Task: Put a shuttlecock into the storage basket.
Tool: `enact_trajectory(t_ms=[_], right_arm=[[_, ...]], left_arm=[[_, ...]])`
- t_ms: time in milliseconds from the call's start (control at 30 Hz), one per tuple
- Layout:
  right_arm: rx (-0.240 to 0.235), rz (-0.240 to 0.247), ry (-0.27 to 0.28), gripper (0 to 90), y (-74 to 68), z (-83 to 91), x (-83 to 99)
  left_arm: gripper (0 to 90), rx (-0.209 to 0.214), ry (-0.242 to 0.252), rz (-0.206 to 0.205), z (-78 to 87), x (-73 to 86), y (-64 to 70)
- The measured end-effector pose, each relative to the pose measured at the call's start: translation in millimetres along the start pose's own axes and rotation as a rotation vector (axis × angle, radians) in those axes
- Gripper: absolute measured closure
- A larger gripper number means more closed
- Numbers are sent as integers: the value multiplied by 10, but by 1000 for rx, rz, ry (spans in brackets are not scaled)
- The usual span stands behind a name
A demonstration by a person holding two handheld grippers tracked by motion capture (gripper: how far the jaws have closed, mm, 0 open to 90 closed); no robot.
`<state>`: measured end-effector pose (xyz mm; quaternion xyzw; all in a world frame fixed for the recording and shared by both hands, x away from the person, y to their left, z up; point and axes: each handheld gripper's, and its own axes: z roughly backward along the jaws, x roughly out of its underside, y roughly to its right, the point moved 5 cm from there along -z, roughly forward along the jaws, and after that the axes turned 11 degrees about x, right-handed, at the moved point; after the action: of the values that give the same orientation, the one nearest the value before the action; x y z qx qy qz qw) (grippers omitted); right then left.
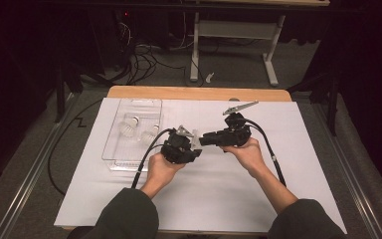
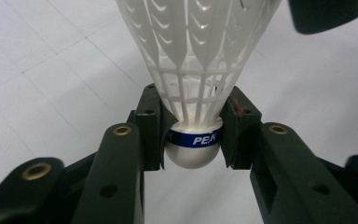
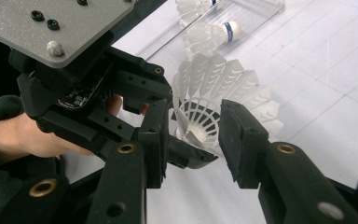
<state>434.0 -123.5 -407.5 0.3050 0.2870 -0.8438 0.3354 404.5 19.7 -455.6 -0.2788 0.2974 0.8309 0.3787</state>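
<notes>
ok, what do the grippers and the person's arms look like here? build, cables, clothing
Both the left gripper and the right gripper are matte black, each with two blocky jaws on linkage arms fixed by brass-coloured rivets. Each carries a grey three-cornered plate with dark screws on top. A circuit board shows on the left gripper's side. A black cable trails from each. The person wears dark green sleeves.

shuttlecocks: 3, seemingly – one [image 2: 193,84] held; two [image 1: 128,125] [image 1: 149,133] in tray | clear tray [image 1: 113,152]: 1 | grippers: 2
</notes>
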Motion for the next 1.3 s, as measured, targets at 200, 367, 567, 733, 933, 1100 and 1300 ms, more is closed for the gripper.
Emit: enact_trajectory(t_ms=[200,367,567,733,933,1100,1300], right_arm=[[48,9,15,561,5,39,18],[75,15,18,547,26,73,54],[103,22,31,526,49,121,80],[136,46,38,508,59,154,102],[159,54,50,477,79,196,142],[191,65,57,450,93,240,184],[223,82,68,445,108,292,230]], left_arm=[[655,5,-5,18,33,-1,-2],[655,3,-9,17,45,2,6],[655,1,-12,15,72,6,4],[655,2,-11,16,94,7,10],[655,1,-8,14,130,8,12],[655,1,-4,13,154,7,15],[655,-2,-2,10,187,9,19]])
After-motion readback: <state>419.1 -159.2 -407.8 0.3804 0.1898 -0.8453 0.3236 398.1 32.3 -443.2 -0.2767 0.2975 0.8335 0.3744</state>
